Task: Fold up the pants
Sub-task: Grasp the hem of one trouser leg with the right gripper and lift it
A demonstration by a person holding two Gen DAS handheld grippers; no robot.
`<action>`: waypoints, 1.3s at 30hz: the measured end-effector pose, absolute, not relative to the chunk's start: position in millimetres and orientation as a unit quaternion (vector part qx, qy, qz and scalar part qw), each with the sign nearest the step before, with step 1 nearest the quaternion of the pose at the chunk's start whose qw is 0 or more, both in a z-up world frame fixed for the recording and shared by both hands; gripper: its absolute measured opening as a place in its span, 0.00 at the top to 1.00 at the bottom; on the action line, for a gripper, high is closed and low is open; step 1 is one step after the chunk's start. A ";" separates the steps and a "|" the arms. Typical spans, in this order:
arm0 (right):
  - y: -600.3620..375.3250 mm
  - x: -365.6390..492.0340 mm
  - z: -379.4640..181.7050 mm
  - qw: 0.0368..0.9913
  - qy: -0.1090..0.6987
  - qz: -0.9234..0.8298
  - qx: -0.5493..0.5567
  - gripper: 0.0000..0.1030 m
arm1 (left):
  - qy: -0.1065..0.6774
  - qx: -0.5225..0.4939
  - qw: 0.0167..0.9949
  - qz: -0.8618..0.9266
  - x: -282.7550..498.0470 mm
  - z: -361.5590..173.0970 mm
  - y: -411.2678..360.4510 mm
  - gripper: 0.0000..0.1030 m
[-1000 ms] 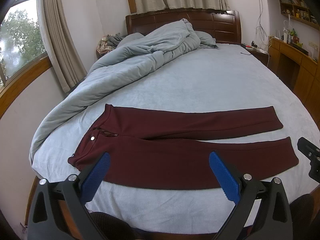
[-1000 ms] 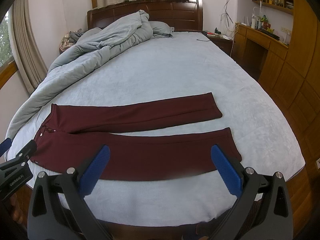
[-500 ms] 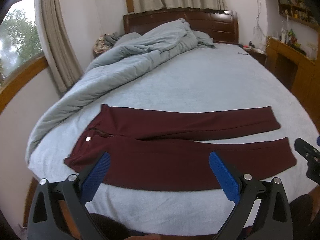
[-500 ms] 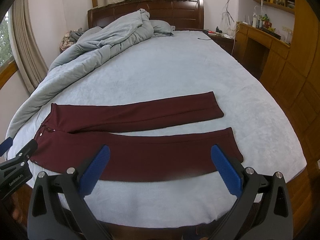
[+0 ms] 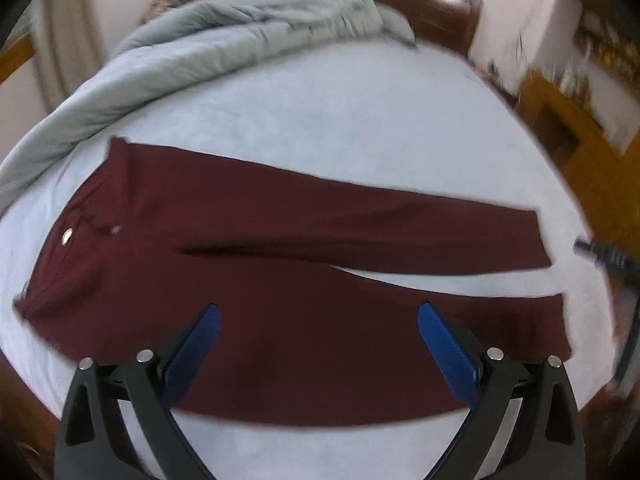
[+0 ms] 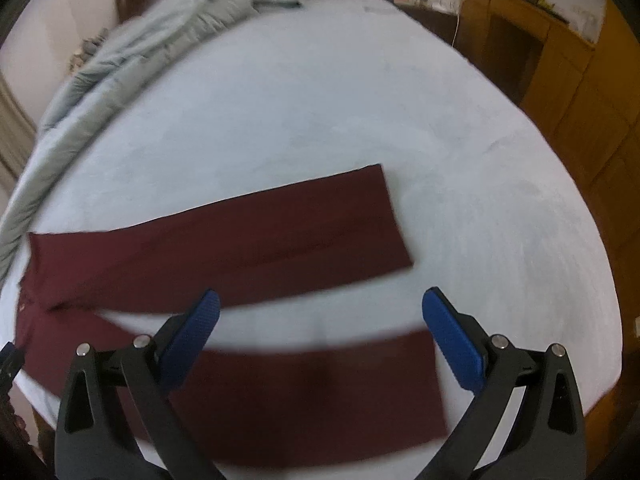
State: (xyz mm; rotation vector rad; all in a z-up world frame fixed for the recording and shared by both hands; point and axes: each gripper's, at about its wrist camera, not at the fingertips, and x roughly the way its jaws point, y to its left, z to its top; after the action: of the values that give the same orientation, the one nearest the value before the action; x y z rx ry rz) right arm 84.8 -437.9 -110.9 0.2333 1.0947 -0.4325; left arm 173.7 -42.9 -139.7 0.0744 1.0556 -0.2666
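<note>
Left wrist view, pants (image 5: 280, 280) flat beyond spread fingers (image 5: 192, 348)

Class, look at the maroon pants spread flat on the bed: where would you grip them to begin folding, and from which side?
Probably the near leg's outer edge: the left gripper near the waistband, the right gripper near the hem. Come from the near side: the maroon pants lie flat, lengthwise across the bed, with that edge closest.
</note>
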 end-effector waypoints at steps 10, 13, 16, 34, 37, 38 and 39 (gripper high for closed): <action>-549.8 196.6 -198.4 0.772 0.591 -0.187 0.144 0.02 | 0.565 0.006 0.801 -0.199 286.4 -194.4 -107.6 0.04; -553.7 200.1 -213.1 0.764 0.604 -0.166 0.157 0.02 | 0.572 0.004 0.794 -0.207 303.7 -200.8 -120.6 0.04; -558.3 195.5 -232.1 0.755 0.621 -0.145 0.154 0.02 | 0.573 0.010 0.787 -0.230 311.8 -202.8 -134.0 0.04; -517.9 133.4 -122.9 0.846 0.528 0.038 0.063 0.81 | 0.526 0.115 0.749 -0.386 340.6 -193.7 -209.7 0.04; -514.7 108.0 -99.0 0.867 0.489 0.072 0.066 0.81 | 0.524 0.113 0.721 -0.440 351.1 -193.1 -224.5 0.04; -516.4 101.7 -90.1 0.873 0.474 0.085 0.070 0.81 | 0.525 0.111 0.709 -0.458 353.9 -193.2 -228.9 0.04; -516.0 96.1 -83.3 0.878 0.464 0.093 0.072 0.81 | 0.528 0.106 0.690 -0.483 357.6 -193.4 -234.7 0.04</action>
State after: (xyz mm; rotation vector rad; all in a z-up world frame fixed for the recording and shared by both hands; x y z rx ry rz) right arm 96.1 -516.0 -83.3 0.1496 0.9677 0.1931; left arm 357.6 -234.7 -193.4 0.2372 1.1809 -1.0796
